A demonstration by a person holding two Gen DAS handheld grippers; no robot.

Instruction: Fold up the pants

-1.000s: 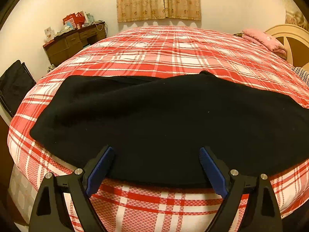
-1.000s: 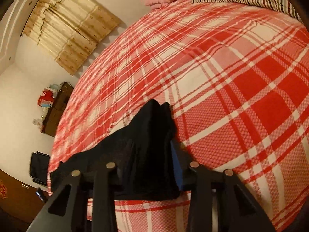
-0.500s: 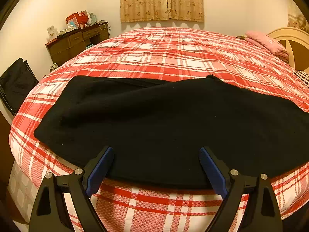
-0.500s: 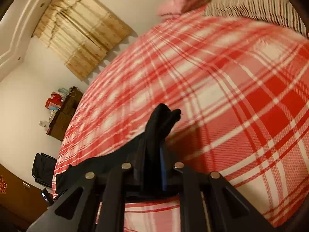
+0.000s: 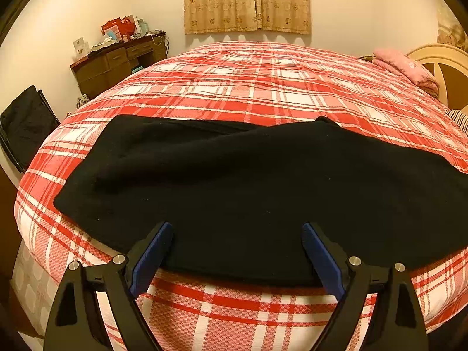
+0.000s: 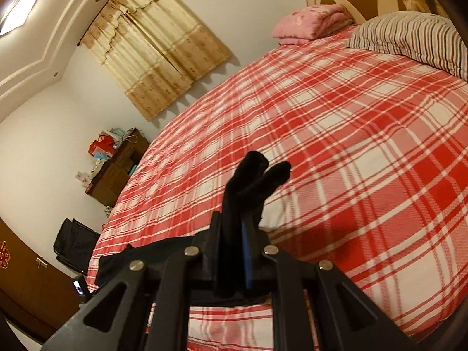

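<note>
Two grippers, one pair of black pants [image 5: 248,187] on a red plaid bed [image 5: 263,87].
Left gripper [image 5: 237,251] — fingers spread wide, grasping nothing — sits at the near edge of the pants, which lie flat across the bed's near side. Right gripper [image 6: 234,251] — clenched on a bunched end of the pants [image 6: 251,187], lifted above the cover. Pink folded blanket [image 6: 310,23] and striped pillow [image 6: 409,38] lie at the headboard end.

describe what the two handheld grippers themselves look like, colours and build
Both the left gripper and the right gripper are matte black, with angular arms pierced by triangular cutouts and joined by round silver pivot pins. Their fingers carry flat blue pads inside. No cables, markings or sleeves show.
</note>
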